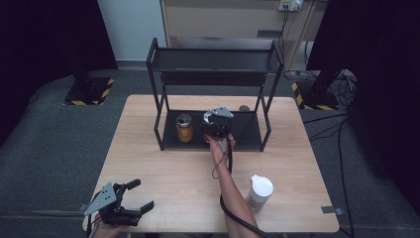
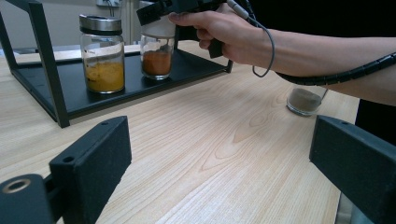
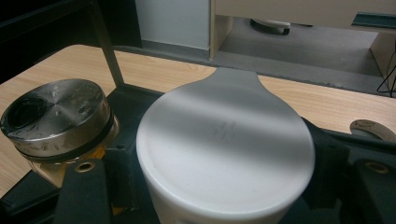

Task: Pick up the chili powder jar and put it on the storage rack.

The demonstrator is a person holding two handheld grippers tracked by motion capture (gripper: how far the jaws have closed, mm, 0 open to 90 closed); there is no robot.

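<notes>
The right gripper reaches into the lower level of the black rack at the far middle of the table. Its jaws stand on either side of a white-lidded jar; in the right gripper view the white lid sits between the two black jaws, close to both, and the left gripper view shows the jar's base, with orange-brown powder inside, down on the black bottom shelf. The jaws look closed to the jar's width, though the contact itself is hidden under the lid, so I cannot tell whether they grip it. The right hand wraps the gripper's handle, its cable looping down past the wrist.

Just left of that jar stands a metal-lidded jar of yellow powder, near it but apart. The rack's front left post rises at the shelf's corner, left of both jars, and the upper shelf roofs them over.

The left gripper lies low at the near left corner of the table, jaws spread wide and holding nothing, with bare wood between them. A tall white-lidded container stands alone on the near right of the table, well apart from the rack. Between the rack's front edge and the near edge the tabletop is open wood, crossed by the right forearm.
</notes>
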